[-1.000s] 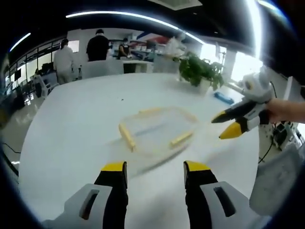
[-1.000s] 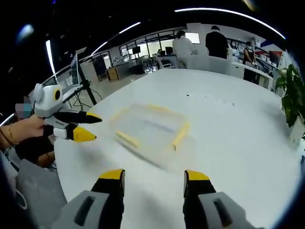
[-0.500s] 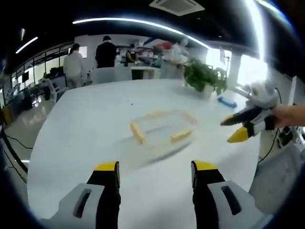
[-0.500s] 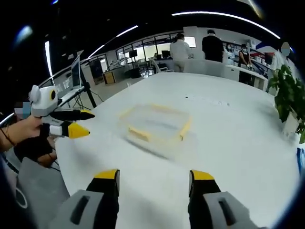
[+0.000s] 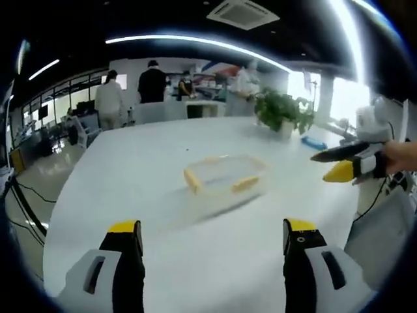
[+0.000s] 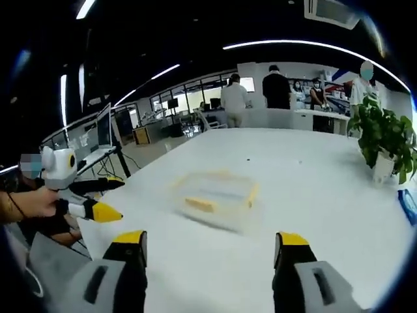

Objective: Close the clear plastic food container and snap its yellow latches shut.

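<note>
A clear plastic food container point(image 5: 225, 178) with yellow latches point(image 5: 191, 181) sits on the white table point(image 5: 137, 169), its lid on top. In the right gripper view the same container point(image 6: 216, 196) lies ahead of the jaws with a yellow latch point(image 6: 199, 204) on its near side. My left gripper point(image 5: 212, 229) is open and well short of the container, nothing between its jaws. My right gripper point(image 6: 212, 237) is also open and empty. The right gripper point(image 5: 340, 163) comes in from the right in the left gripper view, and the left gripper point(image 6: 98, 199) from the left in the right gripper view.
A potted plant point(image 5: 281, 112) stands at the table's far right, also the plant point(image 6: 383, 140). A blue object point(image 5: 313, 141) lies near it. Several people point(image 5: 153, 81) stand behind the table. A hand point(image 6: 29, 202) holds the left gripper.
Both grippers have drawn back from the container and their jaws have spread wider. The container now looks smaller and farther off in both views.
</note>
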Tool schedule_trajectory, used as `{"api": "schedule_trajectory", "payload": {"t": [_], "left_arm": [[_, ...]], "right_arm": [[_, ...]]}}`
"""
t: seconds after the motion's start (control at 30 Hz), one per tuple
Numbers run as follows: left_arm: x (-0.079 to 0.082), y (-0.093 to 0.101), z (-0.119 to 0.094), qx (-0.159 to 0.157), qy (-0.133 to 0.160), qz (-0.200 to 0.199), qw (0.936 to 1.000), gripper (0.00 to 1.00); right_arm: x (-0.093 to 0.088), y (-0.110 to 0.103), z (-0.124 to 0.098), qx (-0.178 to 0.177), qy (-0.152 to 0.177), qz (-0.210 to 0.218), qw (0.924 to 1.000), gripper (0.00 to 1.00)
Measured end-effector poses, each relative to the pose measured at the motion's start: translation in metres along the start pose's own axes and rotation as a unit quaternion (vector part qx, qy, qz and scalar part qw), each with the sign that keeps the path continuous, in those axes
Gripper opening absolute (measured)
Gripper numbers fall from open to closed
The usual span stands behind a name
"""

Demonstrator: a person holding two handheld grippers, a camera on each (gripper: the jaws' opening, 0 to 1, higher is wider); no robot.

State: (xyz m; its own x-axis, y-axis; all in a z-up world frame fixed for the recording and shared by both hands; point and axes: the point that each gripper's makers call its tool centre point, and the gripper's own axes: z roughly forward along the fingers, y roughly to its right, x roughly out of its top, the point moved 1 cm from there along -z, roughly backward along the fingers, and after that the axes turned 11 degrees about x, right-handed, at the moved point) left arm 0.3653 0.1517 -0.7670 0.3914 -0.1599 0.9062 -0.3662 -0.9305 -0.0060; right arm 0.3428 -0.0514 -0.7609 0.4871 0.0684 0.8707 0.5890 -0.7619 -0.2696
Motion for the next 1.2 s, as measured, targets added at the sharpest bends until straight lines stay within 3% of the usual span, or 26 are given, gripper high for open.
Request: {"api": "schedule_trajectory", "payload": {"t": [0.33,0.53,1.2], "left_arm": [[0.017,0.012,-0.023,-0.022,0.017,-0.007,0.9996,0.9],[0.006,0.011,-0.02,-0.025,0.005,-0.016,0.9995,0.88],[0.001,0.016,-0.028,-0.035,-0.001,-0.028,0.999,0.83]], "right_arm": [[-0.014,-0.002,-0.01,-0.011,0.005,0.024,0.9996,0.82],[-0.021,-0.002,-0.014,-0.014,0.001,0.034,0.9993,0.82],[-0.023,-0.009,-0.016,-0.005,-0.002,0.033,0.9994,0.8]]}}
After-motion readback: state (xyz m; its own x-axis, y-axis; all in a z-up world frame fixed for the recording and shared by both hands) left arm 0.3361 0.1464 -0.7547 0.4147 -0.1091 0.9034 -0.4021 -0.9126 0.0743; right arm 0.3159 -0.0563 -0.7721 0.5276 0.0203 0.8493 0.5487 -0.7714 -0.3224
